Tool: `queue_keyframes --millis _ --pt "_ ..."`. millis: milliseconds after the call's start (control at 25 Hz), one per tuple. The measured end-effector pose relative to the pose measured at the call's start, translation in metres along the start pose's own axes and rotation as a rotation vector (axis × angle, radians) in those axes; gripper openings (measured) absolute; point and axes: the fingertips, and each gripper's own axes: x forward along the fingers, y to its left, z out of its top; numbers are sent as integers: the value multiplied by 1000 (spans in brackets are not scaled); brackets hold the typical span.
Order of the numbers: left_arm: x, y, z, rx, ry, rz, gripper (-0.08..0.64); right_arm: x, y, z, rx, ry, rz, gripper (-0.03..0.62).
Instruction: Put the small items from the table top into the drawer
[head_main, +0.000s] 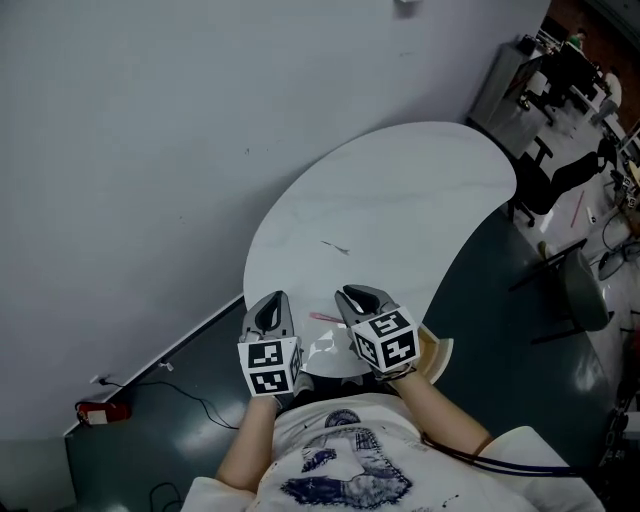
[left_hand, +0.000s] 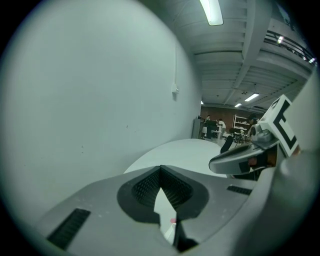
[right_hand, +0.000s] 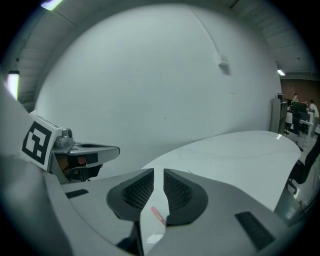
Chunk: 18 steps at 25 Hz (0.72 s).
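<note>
A thin pink strip (head_main: 325, 317) lies on the white oval table (head_main: 400, 190) near its front edge, between my two grippers. A small dark bit (head_main: 335, 247) lies further in. My left gripper (head_main: 272, 300) hangs over the front edge to the left of the strip. Its fingertips meet (left_hand: 160, 169) with nothing held, and the pink strip (left_hand: 173, 220) shows below through the gap behind them. My right gripper (head_main: 355, 293) hangs to the right of the strip. Its jaws (right_hand: 159, 172) stand a narrow slit apart and hold nothing, with the pink strip (right_hand: 158, 216) visible beneath.
A tan, pale-rimmed piece (head_main: 437, 355) shows under the table's front edge by my right hand; I cannot tell what it is. A grey wall runs along the left. Black chairs (head_main: 560, 180) stand at the right, and a red box (head_main: 100, 410) with a cable lies on the dark floor.
</note>
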Motion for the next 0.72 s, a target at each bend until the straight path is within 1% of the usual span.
queue_keyframes --millis 200,360,440,600,720 --pt "3 11 -18 -29 28 27 35 20 7 -18 -40 73 65 65" --pt "7 16 -27 -40 45 45 35 35 13 -39 -73 142 128 126" --pt "9 18 -32 -42 51 52 35 40 14 -48 -97 170 152 143" --pt "17 22 -40 -43 70 59 35 51 14 -62 -120 214 191 149" --pt "25 24 -46 -43 89 59 35 62 16 -78 -158 266 221 147"
